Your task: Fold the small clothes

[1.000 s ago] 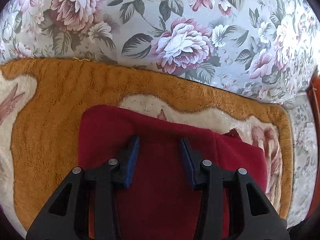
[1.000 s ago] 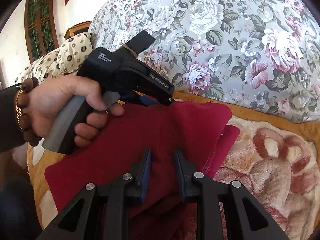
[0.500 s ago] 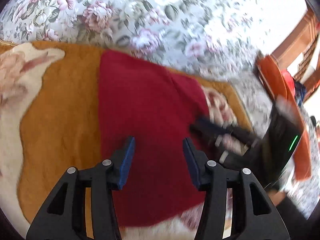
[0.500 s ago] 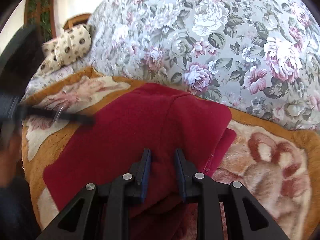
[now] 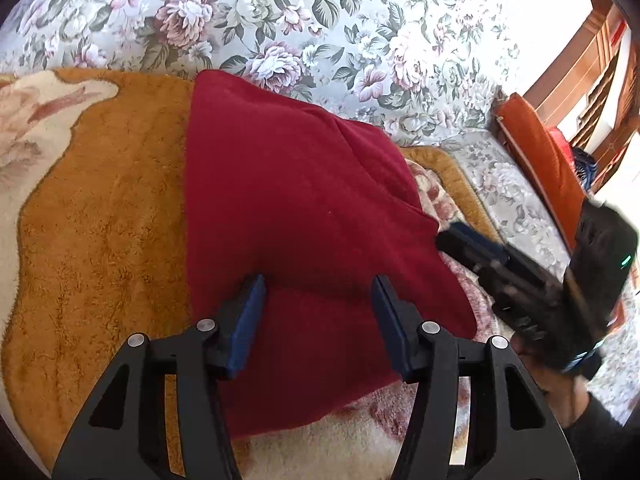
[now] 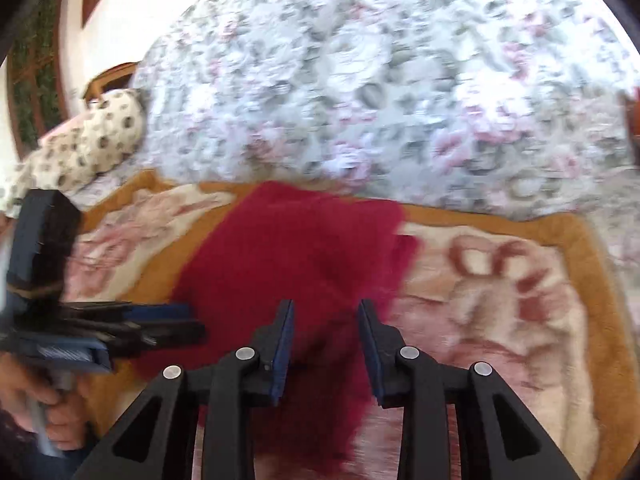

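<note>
A dark red fleece garment (image 5: 296,216) lies folded on an orange and cream plush blanket (image 5: 100,220). My left gripper (image 5: 318,300) is open and empty above the garment's near part. The right gripper (image 5: 460,240) shows in this view at the garment's right edge. In the right wrist view, which is blurred, my right gripper (image 6: 325,312) is open and empty over the garment (image 6: 288,256). The left gripper (image 6: 176,324) shows at the garment's left edge, held by a hand.
A floral-print sofa back (image 5: 320,32) rises behind the blanket. An orange cushion (image 5: 540,160) and wooden furniture (image 5: 600,64) stand at the right. A spotted pillow (image 6: 80,152) lies at the far left of the right wrist view.
My right gripper let go of the garment, opened and pulled back. My left gripper drew away to the left and now sits low at the garment's left edge.
</note>
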The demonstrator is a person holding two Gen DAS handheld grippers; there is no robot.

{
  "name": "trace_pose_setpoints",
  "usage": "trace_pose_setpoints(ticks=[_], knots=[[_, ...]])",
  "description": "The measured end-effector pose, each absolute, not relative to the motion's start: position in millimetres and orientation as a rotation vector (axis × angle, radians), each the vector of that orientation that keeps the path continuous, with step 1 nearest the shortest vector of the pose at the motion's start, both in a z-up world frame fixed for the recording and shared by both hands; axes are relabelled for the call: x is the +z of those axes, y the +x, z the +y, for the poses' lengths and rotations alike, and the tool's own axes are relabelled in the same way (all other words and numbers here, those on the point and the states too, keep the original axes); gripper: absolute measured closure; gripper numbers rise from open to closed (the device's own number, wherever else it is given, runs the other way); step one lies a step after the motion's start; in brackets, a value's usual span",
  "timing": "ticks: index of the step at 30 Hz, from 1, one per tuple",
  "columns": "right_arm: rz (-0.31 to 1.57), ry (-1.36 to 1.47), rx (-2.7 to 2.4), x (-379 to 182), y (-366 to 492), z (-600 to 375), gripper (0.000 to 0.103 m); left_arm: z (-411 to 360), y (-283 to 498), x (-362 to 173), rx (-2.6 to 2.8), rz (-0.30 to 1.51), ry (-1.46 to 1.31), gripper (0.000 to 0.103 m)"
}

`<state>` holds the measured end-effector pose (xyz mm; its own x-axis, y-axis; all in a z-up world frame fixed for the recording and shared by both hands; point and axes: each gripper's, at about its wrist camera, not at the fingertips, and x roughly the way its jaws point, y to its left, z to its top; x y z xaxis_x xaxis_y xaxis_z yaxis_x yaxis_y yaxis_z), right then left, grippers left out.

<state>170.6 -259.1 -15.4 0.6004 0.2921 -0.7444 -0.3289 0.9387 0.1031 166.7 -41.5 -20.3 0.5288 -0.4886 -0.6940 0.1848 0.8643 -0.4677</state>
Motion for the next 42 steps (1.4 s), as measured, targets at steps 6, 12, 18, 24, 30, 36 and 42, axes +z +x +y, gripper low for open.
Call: trace_pose_setpoints(ticks=[6, 12, 18, 24, 30, 36, 42], knots=[[0.968, 0.061, 0.223, -56, 170, -295, 0.068, -49, 165, -21, -0.415, 0.922, -0.312, 0.04], [0.965, 0.048, 0.223, -55, 173, -293, 0.067, -41, 167, -23, -0.439, 0.928, -0.377, 0.04], [0.966, 0.048, 0.223, -55, 172, -298, 0.067, -40, 166, -23, -0.44, 0.928, -0.382, 0.04], [0.966, 0.047, 0.224, -57, 173, -293, 0.066, -41, 166, -23, -0.438, 0.926, -0.378, 0.04], [0.966, 0.054, 0.225, -58, 174, -293, 0.066, -42, 165, -23, -0.439, 0.922, -0.373, 0.037], [0.965, 0.059, 0.226, -58, 175, -294, 0.066, -48, 163, -22, -0.478, 0.89, -0.384, 0.019], [0.977, 0.076, 0.235, -57, 175, -293, 0.064, -45, 154, 2, -0.495, 0.87, -0.442, 0.019]])
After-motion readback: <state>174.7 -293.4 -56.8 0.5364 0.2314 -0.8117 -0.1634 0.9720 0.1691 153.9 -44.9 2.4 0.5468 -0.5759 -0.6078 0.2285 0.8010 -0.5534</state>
